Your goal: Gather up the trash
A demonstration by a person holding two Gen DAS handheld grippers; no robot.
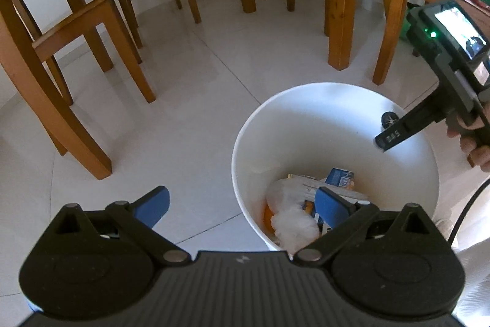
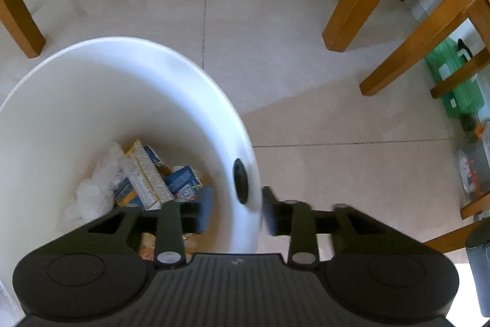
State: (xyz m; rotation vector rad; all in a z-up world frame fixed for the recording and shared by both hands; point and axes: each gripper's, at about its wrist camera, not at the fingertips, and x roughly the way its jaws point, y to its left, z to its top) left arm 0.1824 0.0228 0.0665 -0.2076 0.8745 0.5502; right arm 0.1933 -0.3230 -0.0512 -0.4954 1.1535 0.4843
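A white trash bin (image 1: 306, 112) stands on the tiled floor, with blue cartons (image 1: 338, 176), crumpled white plastic (image 1: 291, 219) and other litter at its bottom. My left gripper (image 1: 242, 209) is open and holds nothing; one blue pad is above the bin's near-left rim and the other is over the floor. My right gripper (image 2: 237, 210) straddles the bin's right wall (image 2: 196, 100) beside a black knob (image 2: 241, 181): one finger is inside and one outside, narrowly apart, with a gap on the inner side. The left wrist view shows the right gripper (image 1: 386, 140) at that rim, held by a hand (image 1: 473, 146).
Wooden chairs (image 1: 92, 20) and table legs (image 1: 338, 5) ring the open tile floor behind the bin. A green crate (image 2: 453, 75) sits under a chair at the right. A cable (image 1: 465, 210) hangs beside the bin.
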